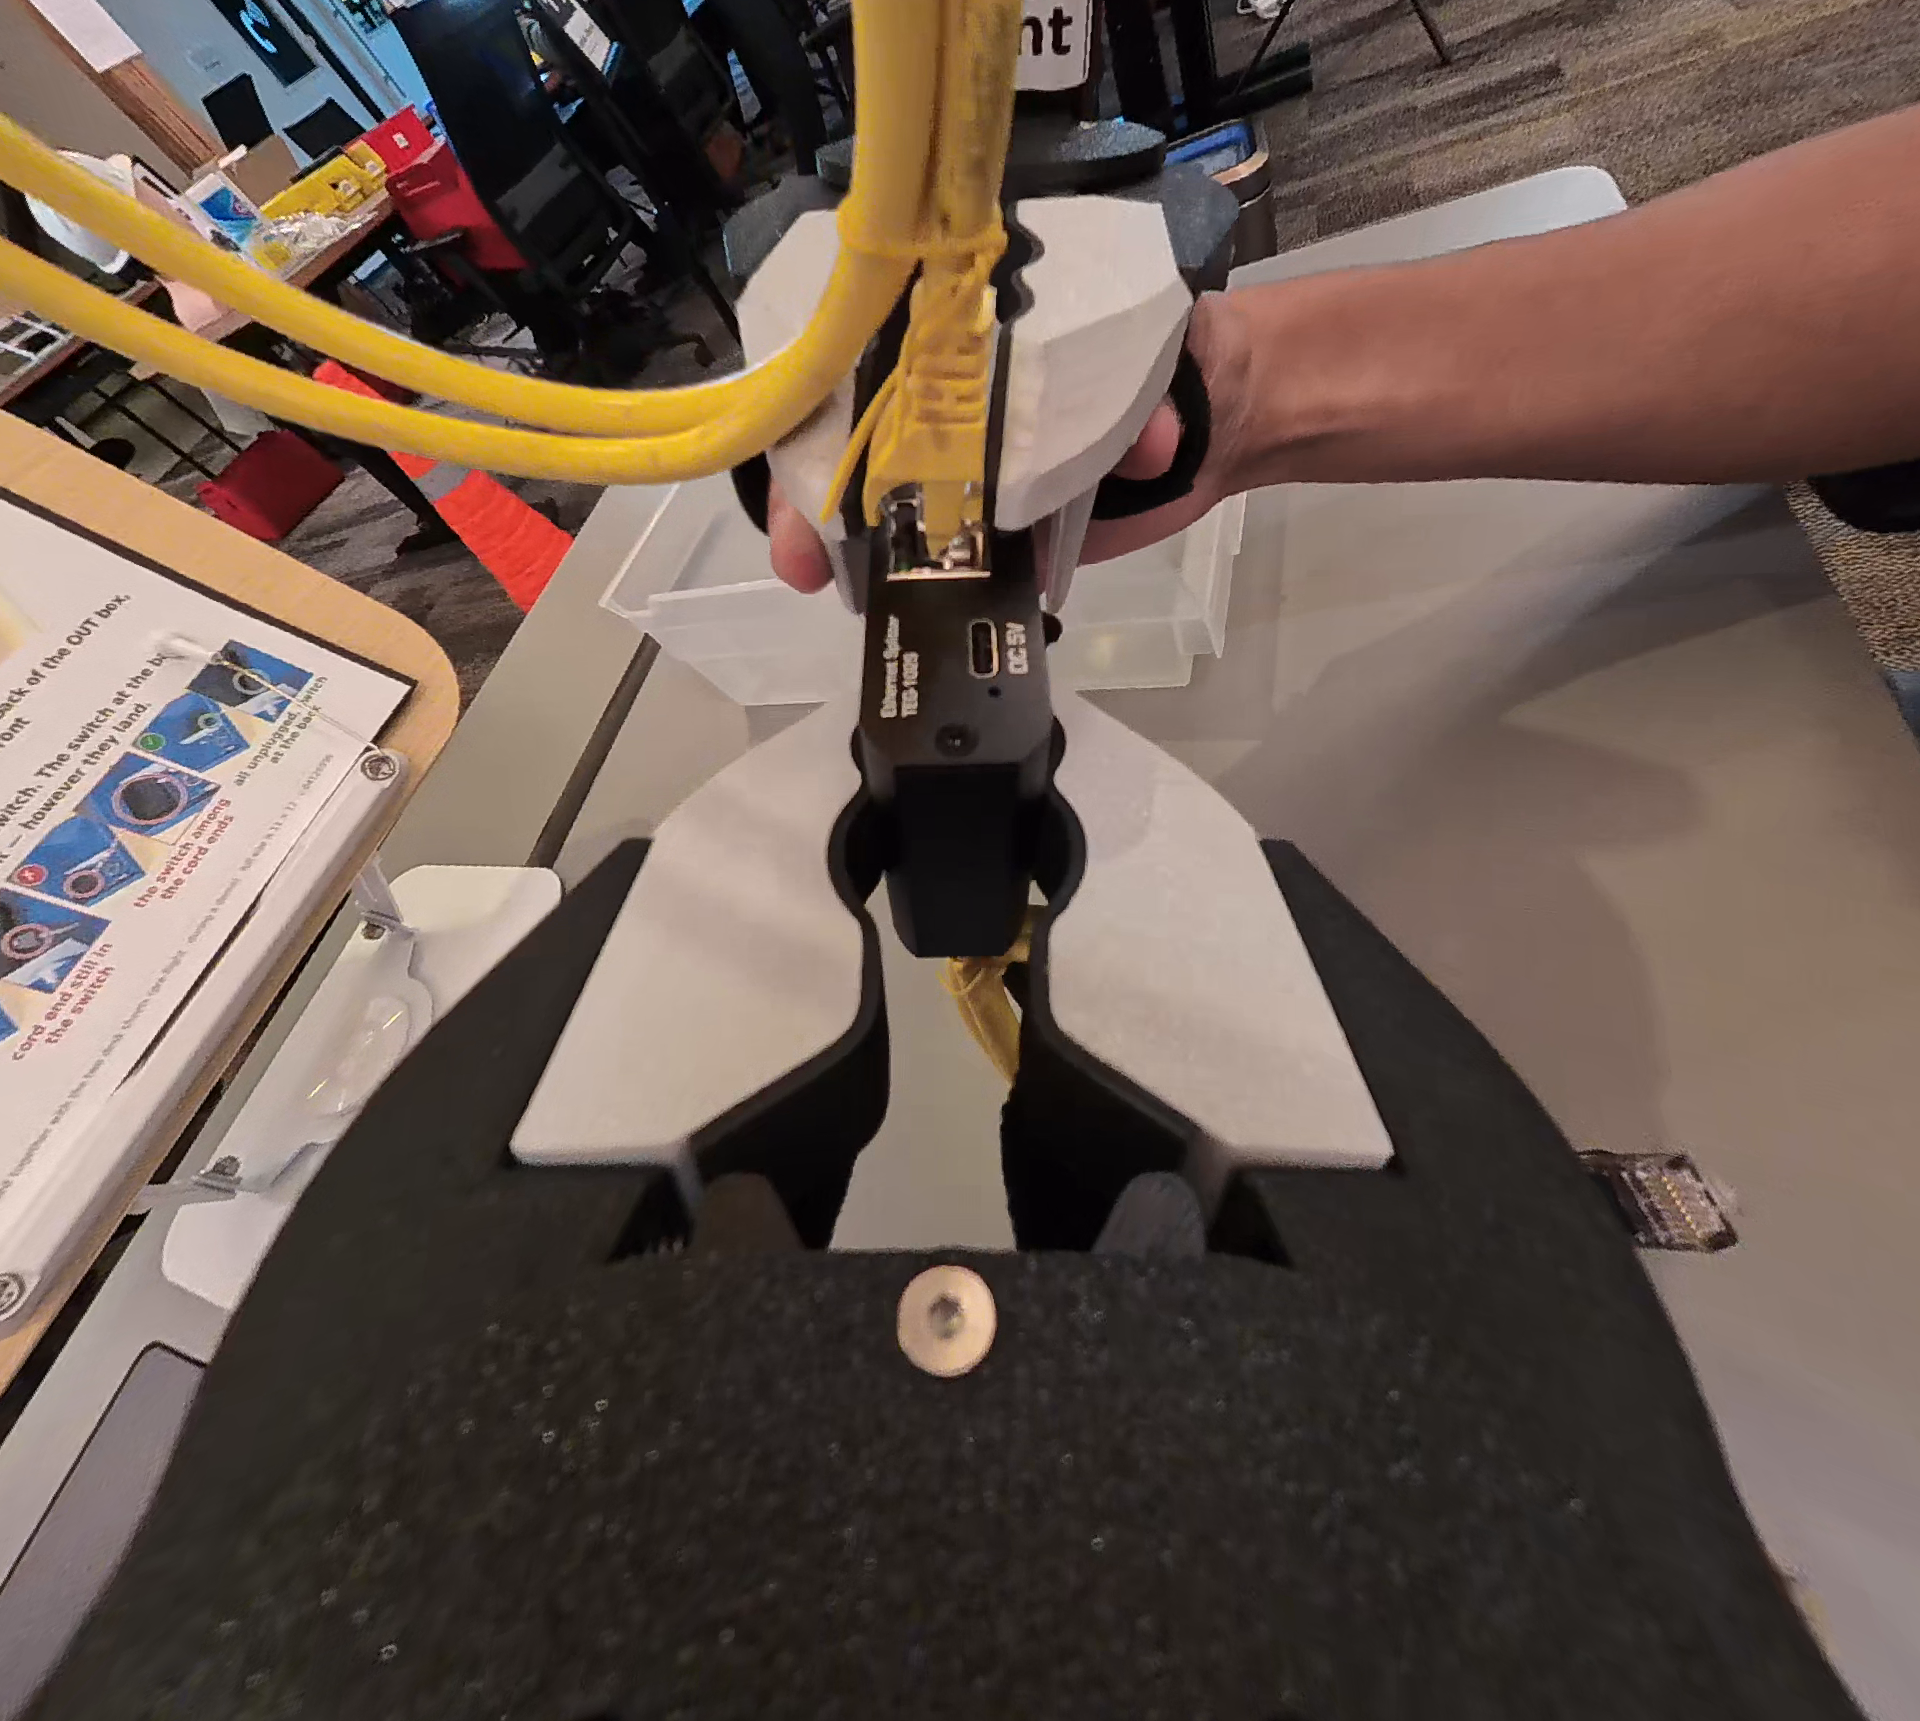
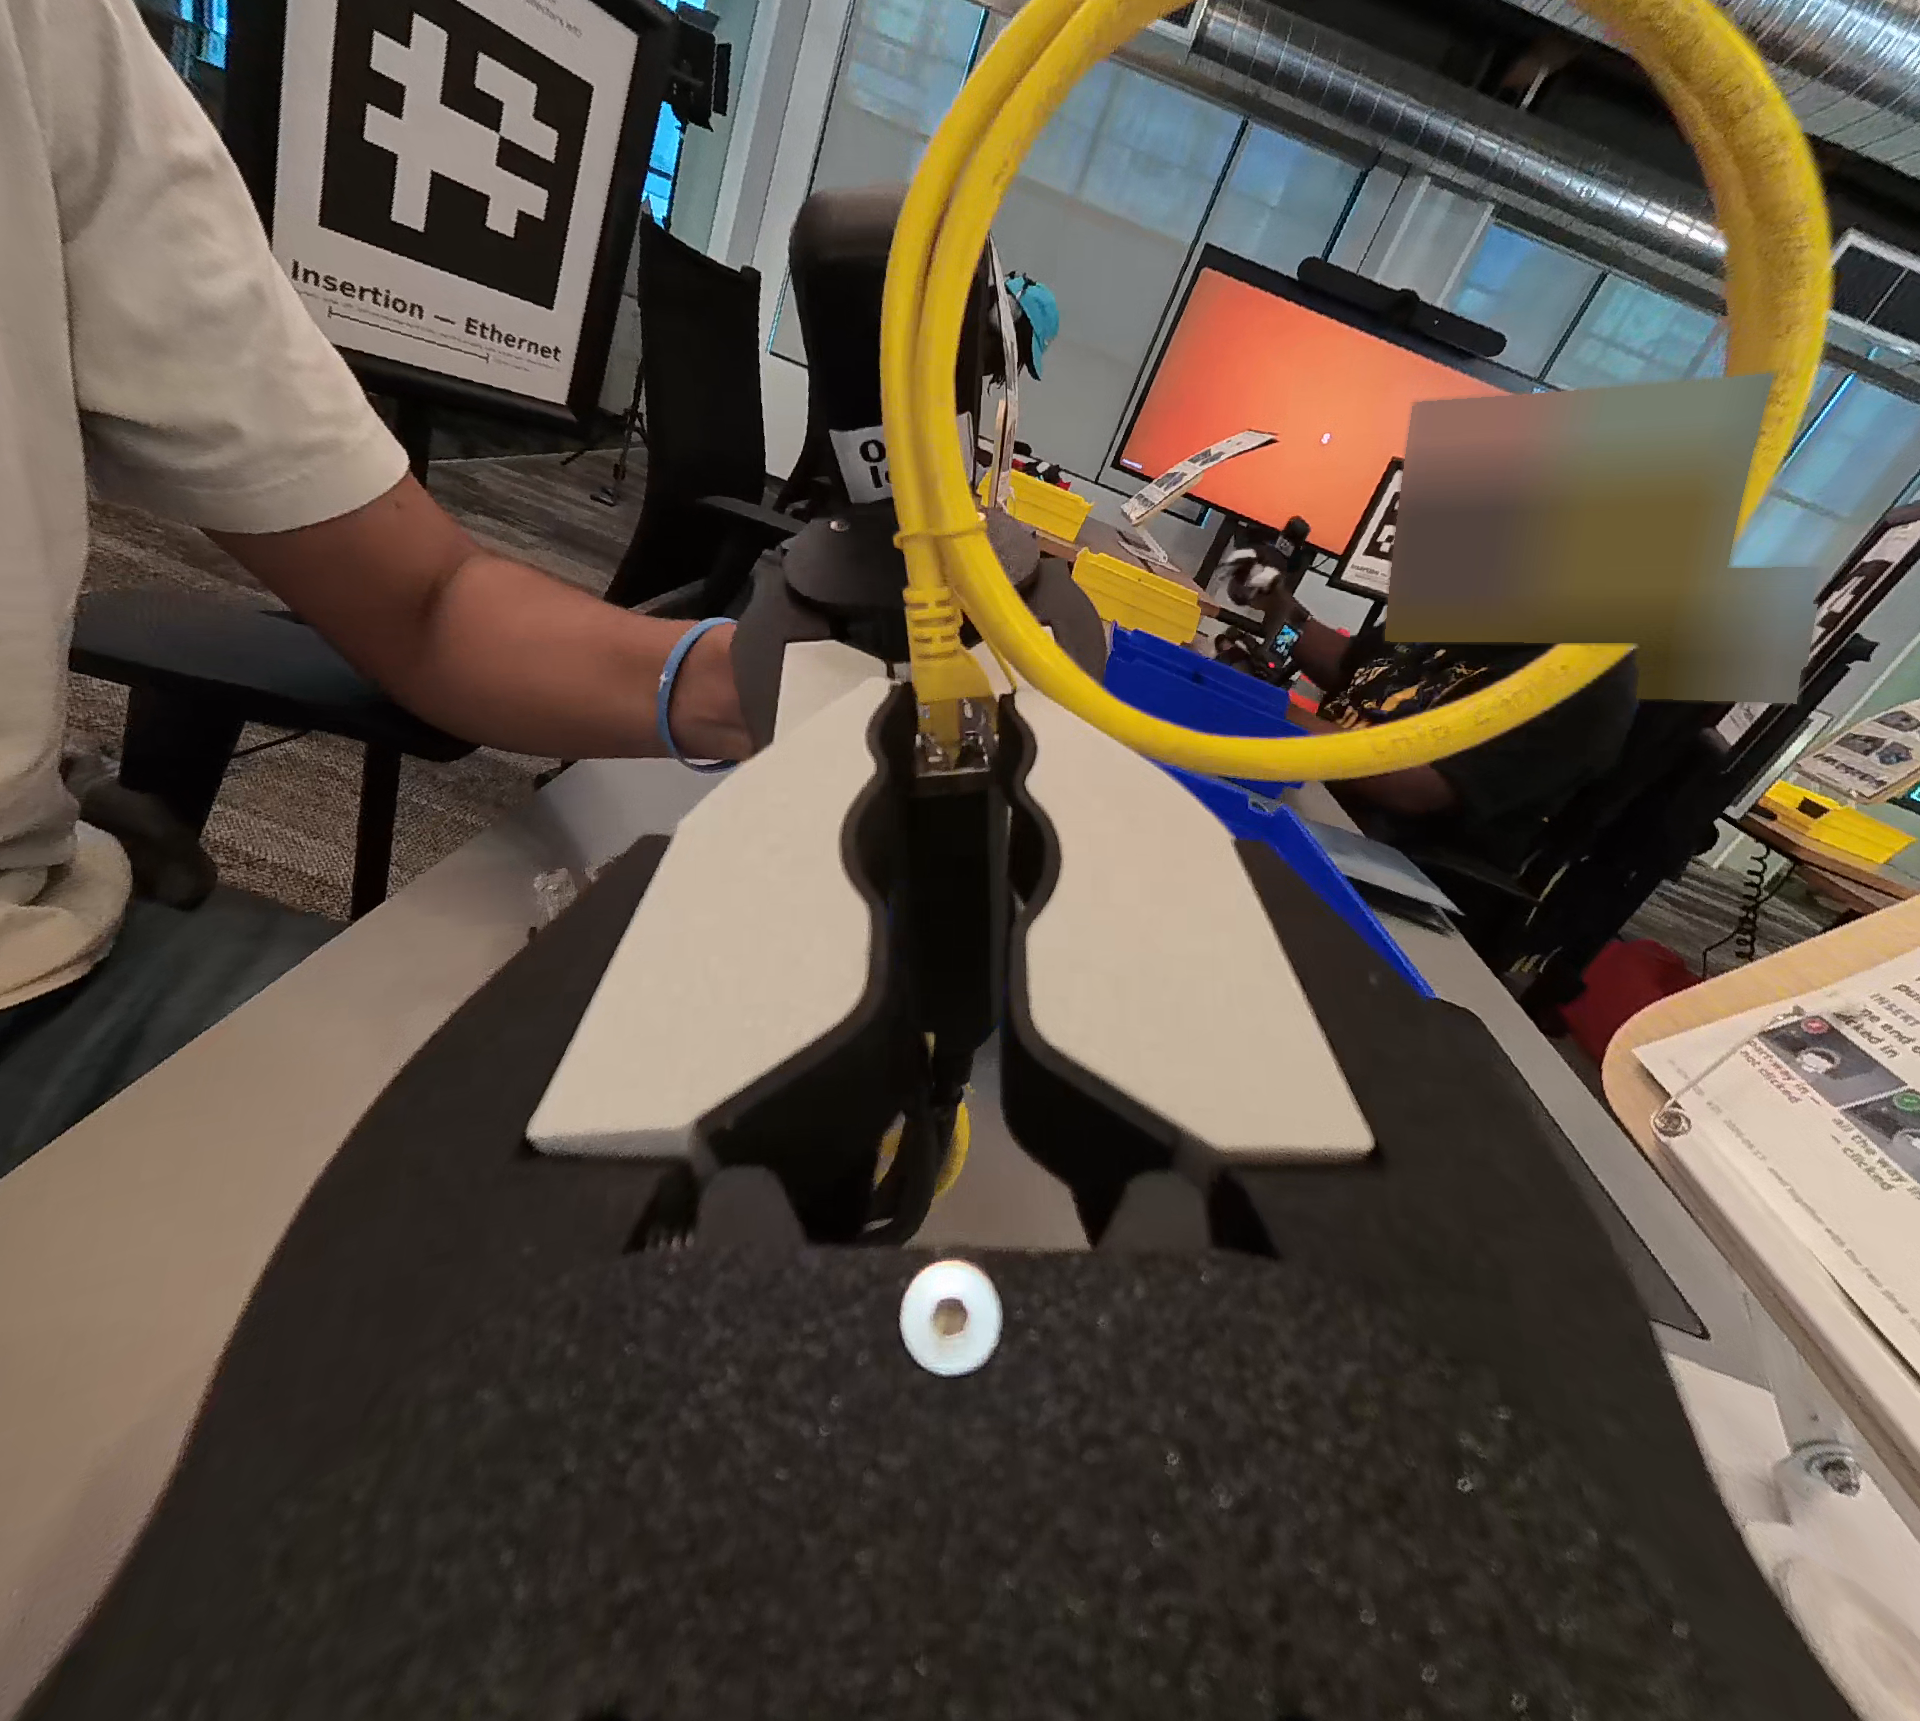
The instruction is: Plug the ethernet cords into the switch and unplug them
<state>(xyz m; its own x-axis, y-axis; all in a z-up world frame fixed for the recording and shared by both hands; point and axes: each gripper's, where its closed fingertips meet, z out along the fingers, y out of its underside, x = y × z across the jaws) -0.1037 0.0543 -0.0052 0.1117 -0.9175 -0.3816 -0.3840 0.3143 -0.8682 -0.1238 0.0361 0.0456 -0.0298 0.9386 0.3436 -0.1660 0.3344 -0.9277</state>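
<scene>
Left wrist view gives us the left tongs clamped narrow on the near half of the black switch, held over the table. The right tongs come in from its far end and pinch the yellow plug that sits in one of its ports.

We judge the risk to lie in the pull. If the latch is not pressed down, the plug holds, and the switch may slide or twist out of the left tongs (only its sides are gripped). The tied yellow cord loops high above the right tongs and could snag a finger or drag the plug askew.

Below both tongs lies a plain grey table. A clear bin stands beyond the right tongs, an instruction sheet lies left of the left tongs, and a blue bin sits ahead and right of the right tongs. Around us are carpet, chairs, an orange screen and bare ducts.
</scene>
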